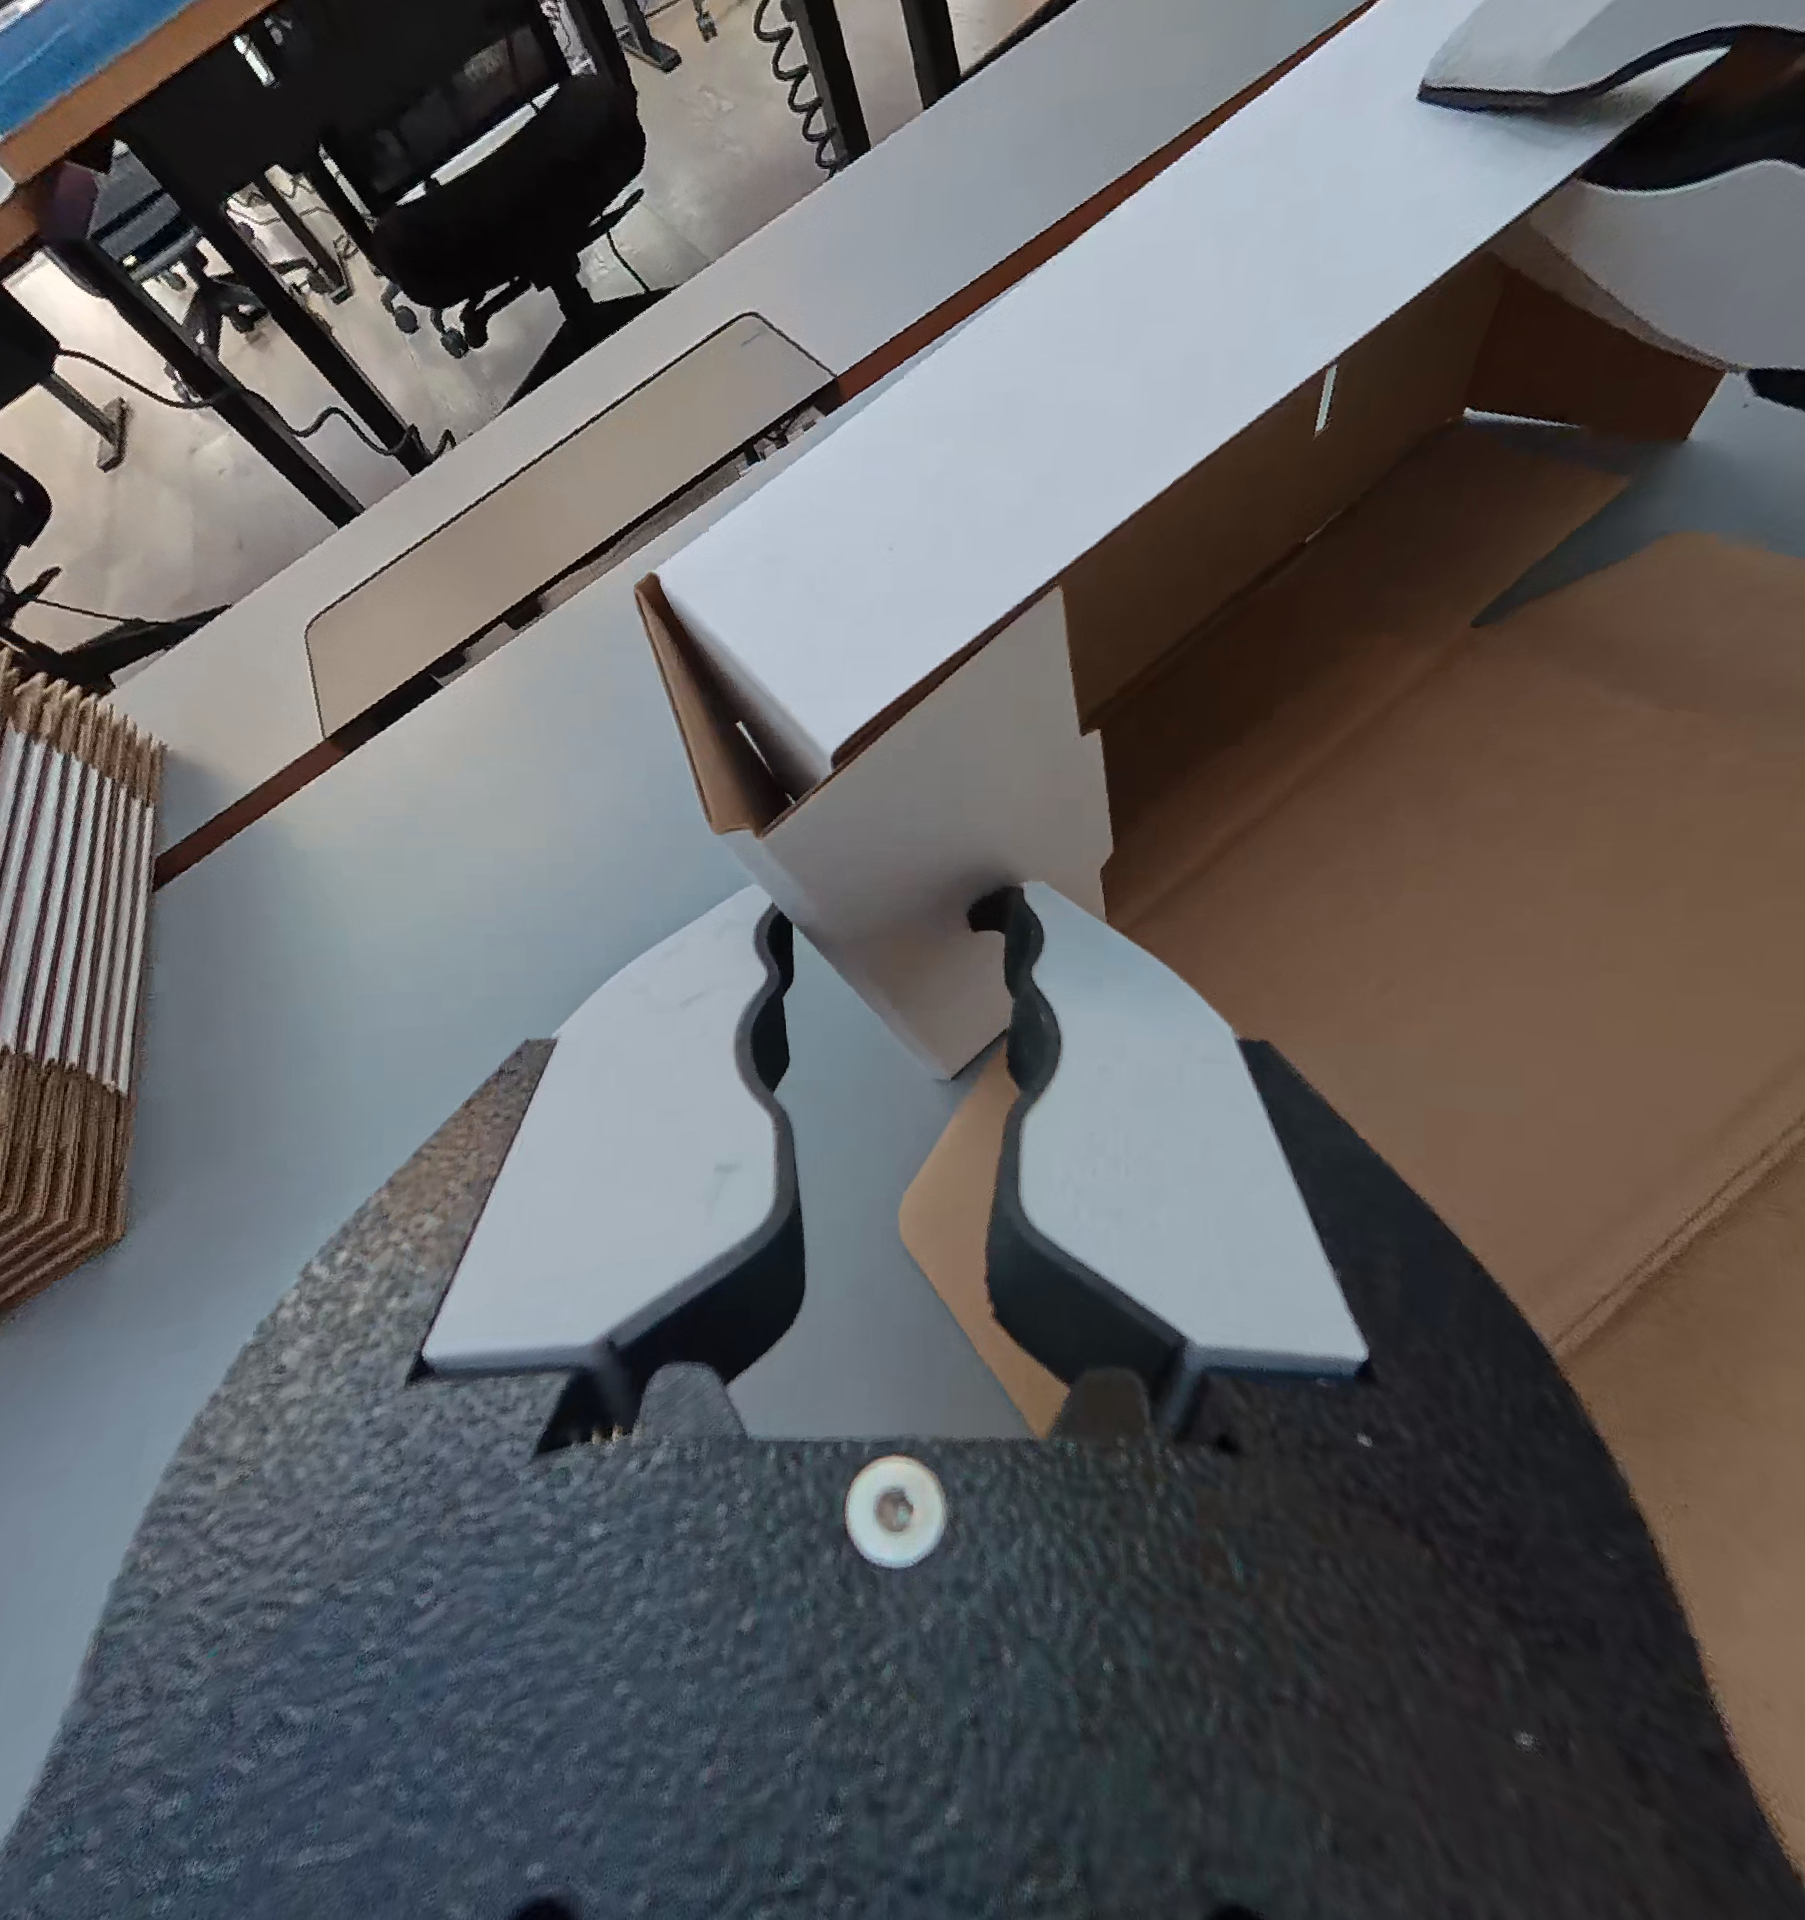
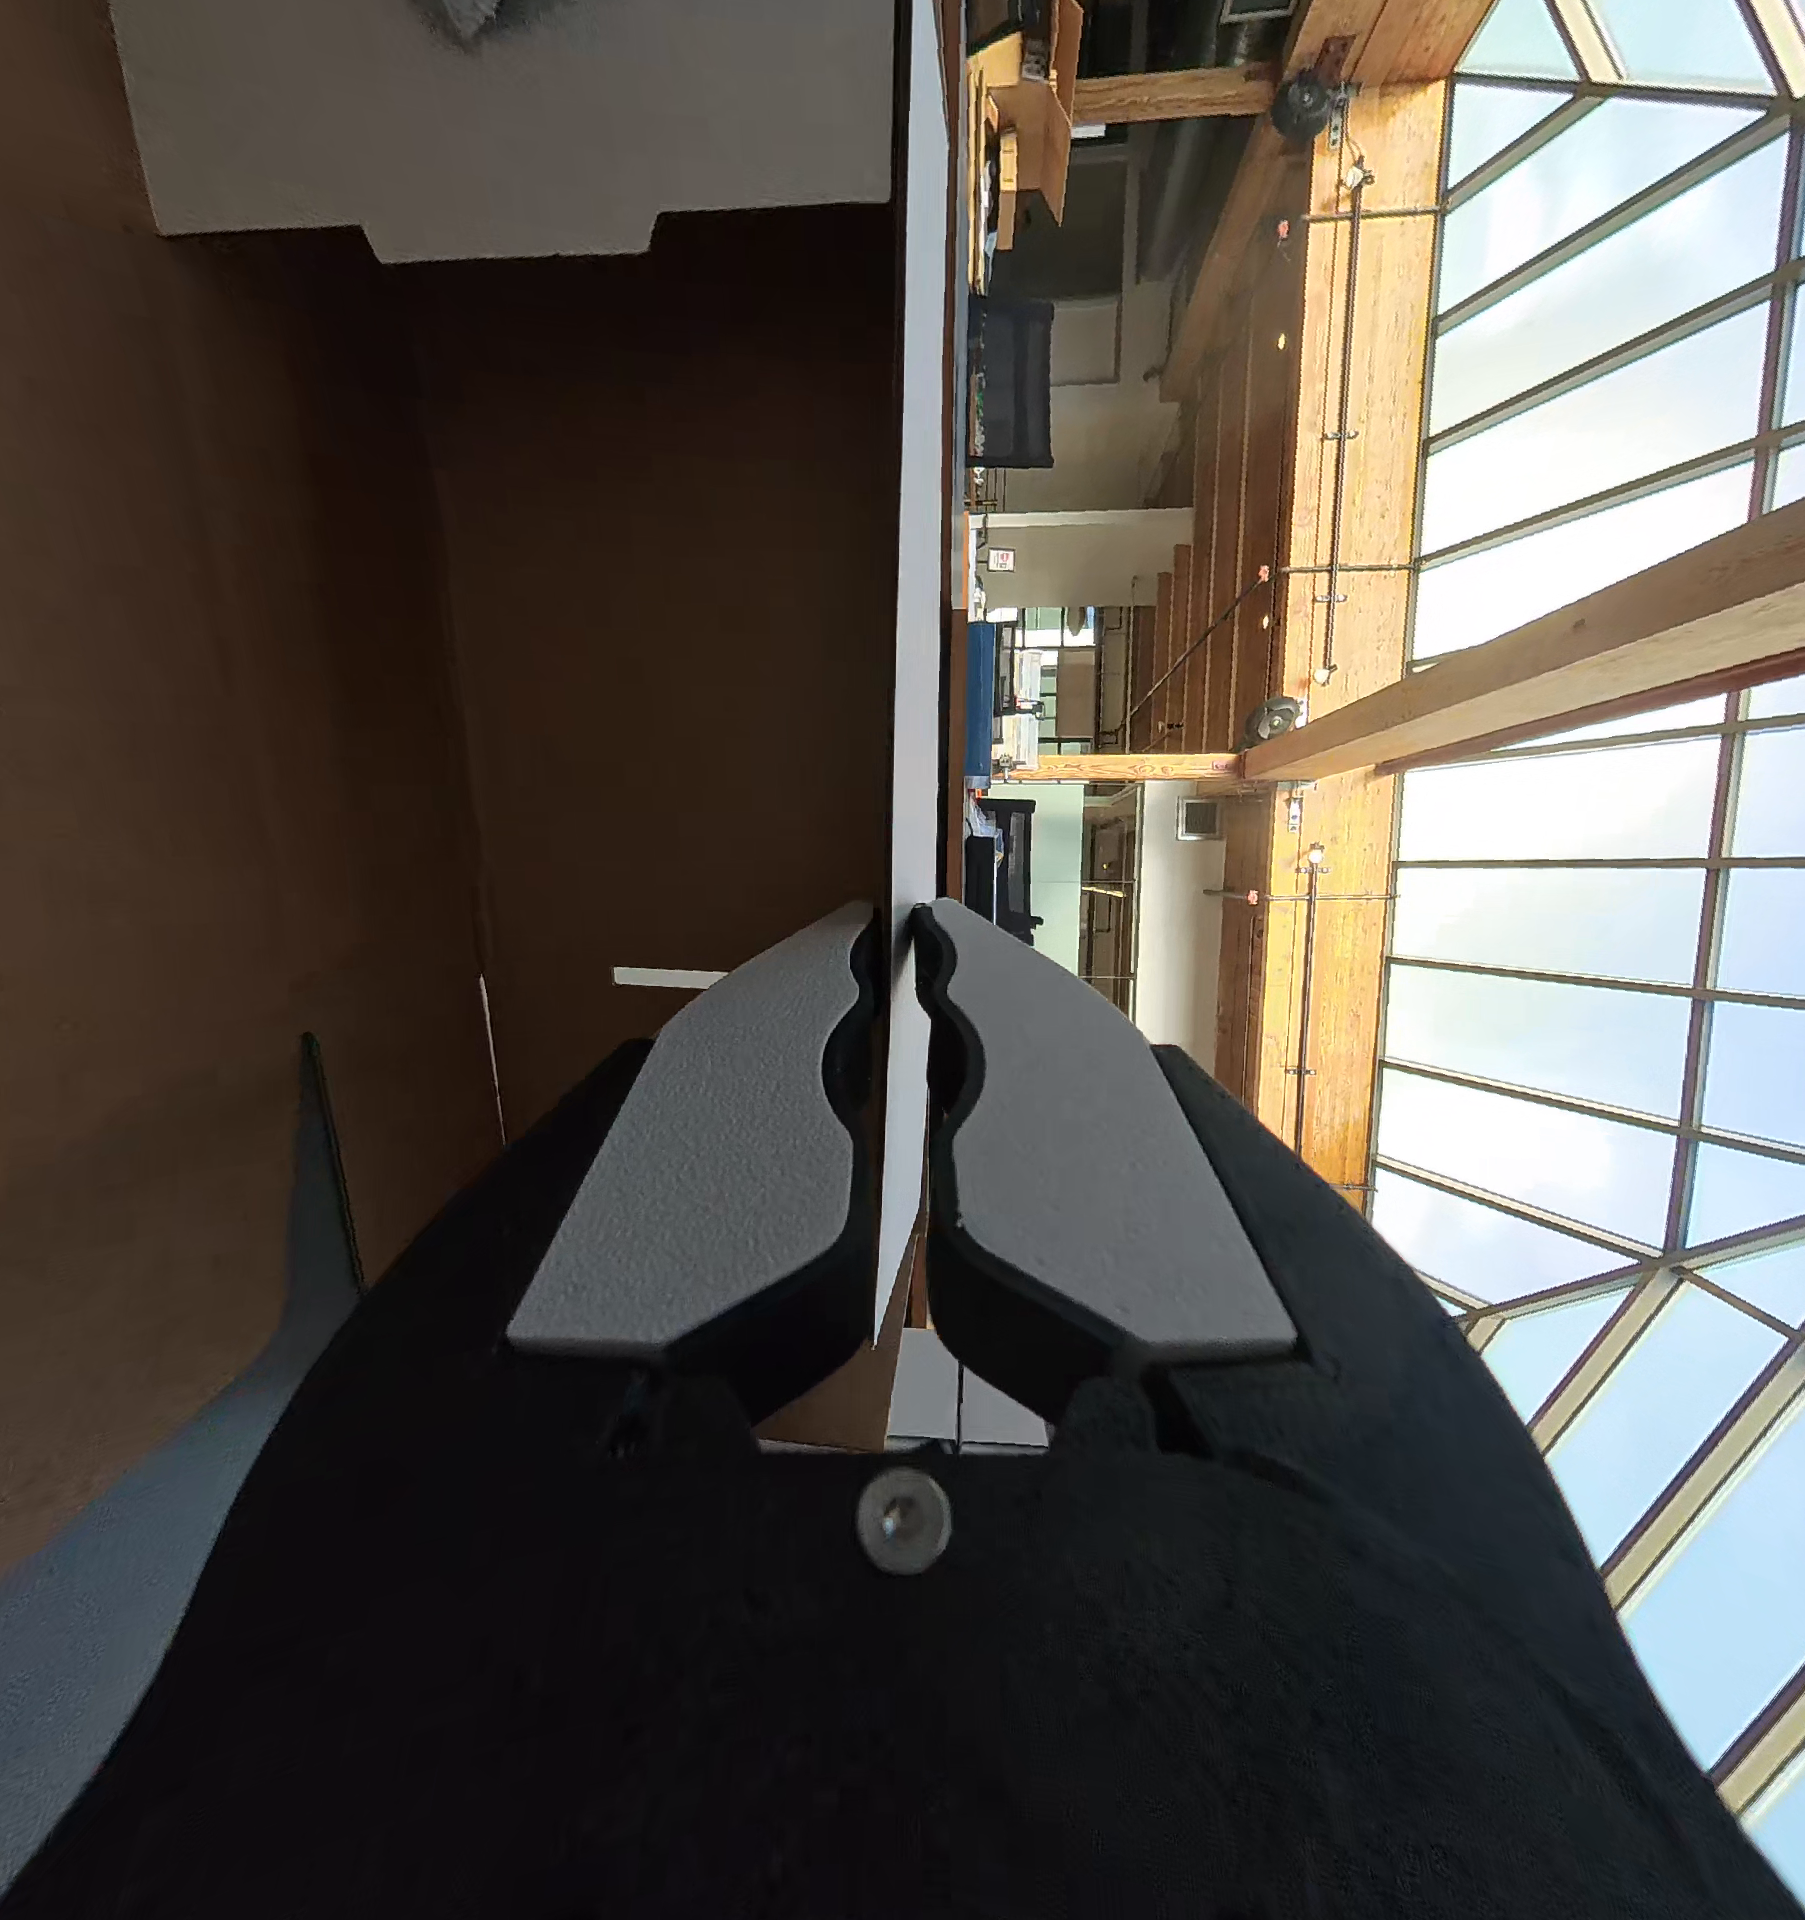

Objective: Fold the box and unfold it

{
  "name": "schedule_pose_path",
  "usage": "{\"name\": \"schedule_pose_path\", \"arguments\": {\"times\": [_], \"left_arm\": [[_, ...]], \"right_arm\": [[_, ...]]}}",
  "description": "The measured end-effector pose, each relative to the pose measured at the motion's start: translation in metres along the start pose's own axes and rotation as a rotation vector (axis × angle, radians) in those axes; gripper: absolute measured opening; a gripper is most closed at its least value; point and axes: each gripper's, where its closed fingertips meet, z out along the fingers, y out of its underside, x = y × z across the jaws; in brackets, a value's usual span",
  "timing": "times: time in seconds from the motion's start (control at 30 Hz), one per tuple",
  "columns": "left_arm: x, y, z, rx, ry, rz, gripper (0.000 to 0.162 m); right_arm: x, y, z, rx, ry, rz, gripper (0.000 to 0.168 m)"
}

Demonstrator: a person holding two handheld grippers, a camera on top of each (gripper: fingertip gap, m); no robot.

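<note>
The box is white outside and brown inside, and lies on the grey table. Its brown base panel lies flat, and its long white wall stands raised and folded over. My left gripper is open, with its fingertips on either side of the wall's lower near corner. My right gripper is shut on the thin top edge of the white wall. The box's brown inside fills the left of that view. The right gripper also shows in the left wrist view, at the wall's far end.
A stack of flat cardboard blanks stands at the table's left edge. Another flat blank lies at the far side. Black office chairs and desks stand beyond the table. Roof windows fill the right wrist view's right half.
</note>
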Motion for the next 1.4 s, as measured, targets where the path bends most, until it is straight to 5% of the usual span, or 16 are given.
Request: {"name": "schedule_pose_path", "arguments": {"times": [0.33,0.53,0.77,1.03,1.4], "left_arm": [[-0.001,0.001,0.003,-0.077,-0.052,0.202,0.041],[0.001,-0.01,0.01,-0.061,-0.021,-0.228,0.029],[-0.009,-0.013,0.021,-0.002,-0.067,-0.036,0.035],[-0.013,-0.021,0.034,-0.002,0.107,-0.326,0.035],[-0.032,-0.025,0.052,0.033,-0.166,-0.415,0.018]], "right_arm": [[0.002,0.004,0.003,0.047,-0.252,0.251,0.008],[0.001,0.001,0.001,-0.009,-0.233,0.153,0.007],[0.001,0.001,0.003,0.058,-0.242,0.154,0.008],[0.001,0.0,0.007,0.097,-0.302,0.184,0.009],[0.0,-0.004,0.006,0.134,-0.343,0.33,0.012]]}}
